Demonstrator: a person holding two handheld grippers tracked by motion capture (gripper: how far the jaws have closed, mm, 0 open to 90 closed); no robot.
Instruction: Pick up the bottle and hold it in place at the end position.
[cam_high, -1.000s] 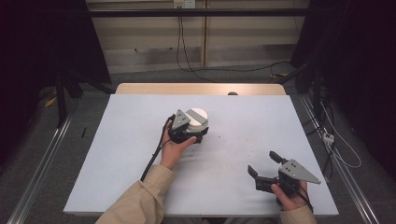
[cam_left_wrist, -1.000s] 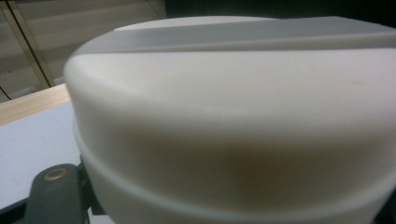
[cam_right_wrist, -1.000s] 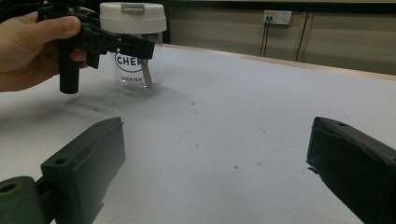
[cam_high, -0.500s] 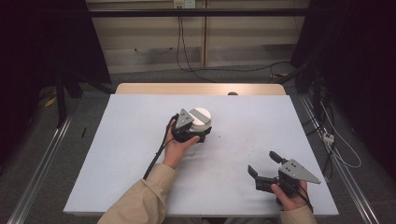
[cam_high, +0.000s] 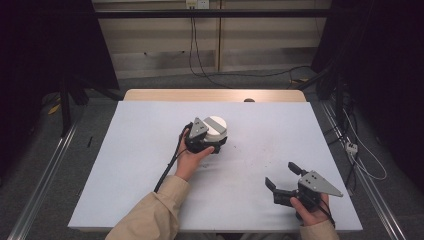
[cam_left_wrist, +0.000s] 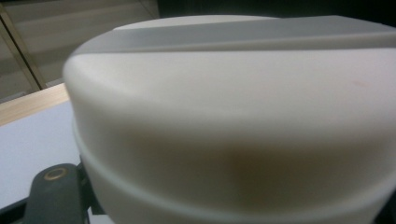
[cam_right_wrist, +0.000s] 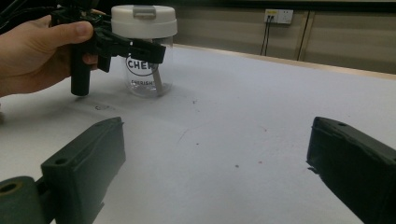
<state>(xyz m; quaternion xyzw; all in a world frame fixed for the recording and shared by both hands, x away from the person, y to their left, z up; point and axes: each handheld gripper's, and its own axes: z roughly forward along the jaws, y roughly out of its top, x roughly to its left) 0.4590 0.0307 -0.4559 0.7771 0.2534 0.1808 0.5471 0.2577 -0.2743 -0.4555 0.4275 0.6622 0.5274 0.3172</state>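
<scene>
**Left gripper clamped on jar; right gripper idle and spread**

Your left gripper (cam_high: 212, 144) is closed around the clear jar (cam_right_wrist: 147, 77), its jaws pinching the glass body just below the white lid (cam_high: 216, 125). In the right gripper view the black jaws cross the front of the jar, over its printed label, and your left hand (cam_right_wrist: 35, 51) grips the handle beside it. In the left gripper view the lid sits hard against the camera, directly above and between the jaws, its lower rim just over the one jaw visible at bottom left. The jar stands upright on the table (cam_high: 130, 165).

Your right gripper (cam_high: 284, 176) rests low near the table's near edge, well apart from the jar. Its jaws are spread wide with nothing between them but bare table surface; the jar lies ahead of them and off towards the left jaw.
</scene>
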